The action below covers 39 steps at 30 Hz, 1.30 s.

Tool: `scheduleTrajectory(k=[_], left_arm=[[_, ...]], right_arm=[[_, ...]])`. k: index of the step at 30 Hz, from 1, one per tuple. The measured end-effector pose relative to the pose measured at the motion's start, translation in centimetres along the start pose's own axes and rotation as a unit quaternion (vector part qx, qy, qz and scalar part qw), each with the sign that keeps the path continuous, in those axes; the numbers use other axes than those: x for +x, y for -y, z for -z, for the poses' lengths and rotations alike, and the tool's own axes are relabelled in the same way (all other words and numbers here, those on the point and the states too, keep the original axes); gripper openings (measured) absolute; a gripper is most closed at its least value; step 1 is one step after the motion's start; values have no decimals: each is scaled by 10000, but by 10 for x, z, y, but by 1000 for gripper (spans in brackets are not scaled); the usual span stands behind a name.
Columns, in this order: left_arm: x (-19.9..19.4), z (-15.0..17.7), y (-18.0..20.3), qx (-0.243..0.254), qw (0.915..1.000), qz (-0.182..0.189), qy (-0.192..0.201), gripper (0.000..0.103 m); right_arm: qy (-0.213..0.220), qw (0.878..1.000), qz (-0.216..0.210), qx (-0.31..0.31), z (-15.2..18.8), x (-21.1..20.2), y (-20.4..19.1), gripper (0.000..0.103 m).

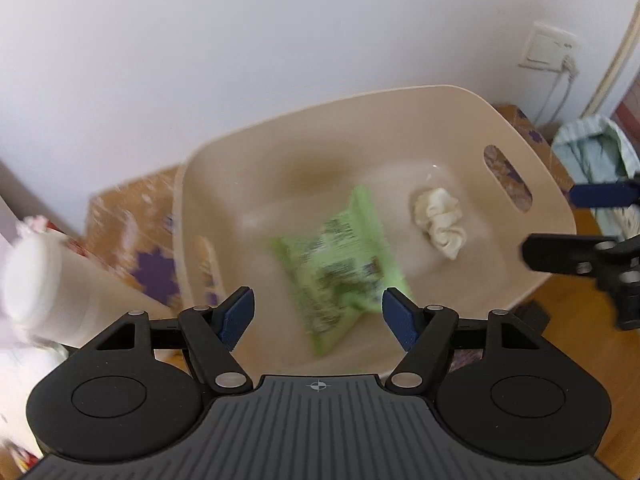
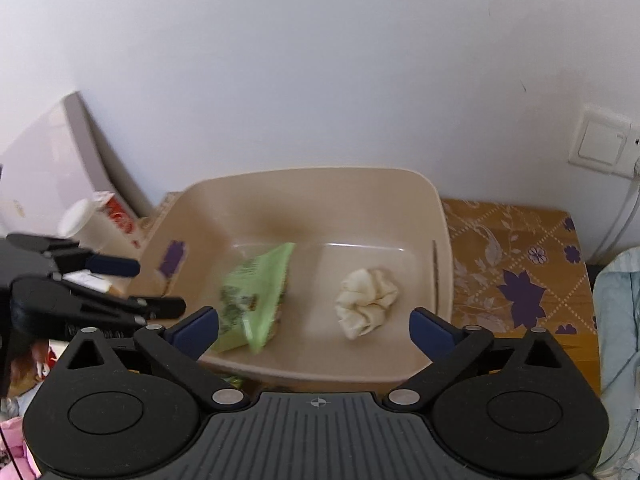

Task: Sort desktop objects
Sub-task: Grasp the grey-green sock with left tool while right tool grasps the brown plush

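A beige plastic basin (image 1: 400, 96) (image 2: 440, 216) stands on a patterned table. A green snack packet (image 1: 340, 264) (image 2: 256, 292) is blurred and seems to be falling inside the basin. A crumpled cream cloth (image 1: 440, 220) (image 2: 366, 298) lies on the basin floor to its right. My left gripper (image 1: 318, 314) is open and empty above the basin's near rim; it also shows from the side in the right wrist view (image 2: 156, 286). My right gripper (image 2: 314, 328) is open and empty over the basin; its fingers (image 1: 560, 256) show at the right edge of the left wrist view.
A white cup (image 1: 52, 292) (image 2: 86, 226) and a red-and-white carton (image 2: 116, 210) stand left of the basin. A wall socket (image 1: 550, 50) (image 2: 604, 146) with a cable is at the right. Light blue cloth (image 1: 592, 148) (image 2: 620, 320) lies right of the patterned tabletop (image 2: 516, 264).
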State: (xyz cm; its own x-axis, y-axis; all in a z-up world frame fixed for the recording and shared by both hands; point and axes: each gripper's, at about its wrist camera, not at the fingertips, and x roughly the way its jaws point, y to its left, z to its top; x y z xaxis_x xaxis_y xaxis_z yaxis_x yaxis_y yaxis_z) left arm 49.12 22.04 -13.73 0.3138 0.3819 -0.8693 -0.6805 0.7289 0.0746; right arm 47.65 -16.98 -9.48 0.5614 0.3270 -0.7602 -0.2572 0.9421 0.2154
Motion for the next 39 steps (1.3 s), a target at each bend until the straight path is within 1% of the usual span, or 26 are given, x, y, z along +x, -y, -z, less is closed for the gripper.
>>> scheduleTrajectory(k=[2, 6, 8, 10, 14, 18, 20, 24, 27, 31, 32, 34, 35, 36, 38, 39], left_arm=[[-20, 6, -11, 34, 9999, 32, 128, 72], [-37, 18, -29, -118, 9997, 152, 137, 74], [-41, 27, -30, -147, 9997, 174, 29, 74], [-43, 42, -30, -49, 9998, 180, -61, 74], [-28, 73, -28, 166, 9992, 59, -359, 74], [-19, 101, -26, 149, 9978, 149, -635, 74], [-17, 113, -23, 155, 9971, 166, -724, 74], [-11, 133, -17, 263, 9956, 124, -887, 74], [-3, 140, -14, 267, 9951, 66, -953, 74], [4, 145, -16, 98, 9950, -20, -991, 74], [7, 146, -16, 38, 9950, -36, -995, 74], [10, 147, -16, -40, 9951, -34, -987, 74], [12, 147, -15, -77, 9950, -37, -995, 74], [14, 148, -14, -93, 9948, -35, -1012, 73], [17, 148, -11, -71, 9948, -25, -1013, 68], [18, 148, -9, -35, 9949, -18, -1003, 62]], right_arm=[[-43, 9999, -51, -139, 11, -7, -9, 103], [-262, 9988, -29, -411, 37, -9, -22, 103], [-355, 9979, 53, -536, 53, -3, -25, 103], [-457, 9968, 179, -624, 68, 1, -28, 103], [-695, 9934, 493, -772, 95, 9, -29, 103], [-855, 9907, 629, -848, 115, 16, -28, 103], [-911, 9899, 651, -871, 121, 23, -27, 102], [-1032, 9890, 612, -870, 124, 30, -28, 97], [-1111, 9864, 677, -1006, 125, 38, -33, 92], [-1128, 9844, 672, -1175, 123, 44, -41, 88], [-1122, 9835, 676, -1244, 124, 46, -43, 85], [-1133, 9810, 682, -1419, 124, 49, -51, 75], [-1146, 9799, 675, -1488, 124, 50, -54, 65], [-1163, 9788, 657, -1551, 125, 51, -57, 50], [-1121, 9760, 684, -1737, 127, 51, -65, 33], [-1099, 9747, 703, -1815, 128, 51, -67, 28]])
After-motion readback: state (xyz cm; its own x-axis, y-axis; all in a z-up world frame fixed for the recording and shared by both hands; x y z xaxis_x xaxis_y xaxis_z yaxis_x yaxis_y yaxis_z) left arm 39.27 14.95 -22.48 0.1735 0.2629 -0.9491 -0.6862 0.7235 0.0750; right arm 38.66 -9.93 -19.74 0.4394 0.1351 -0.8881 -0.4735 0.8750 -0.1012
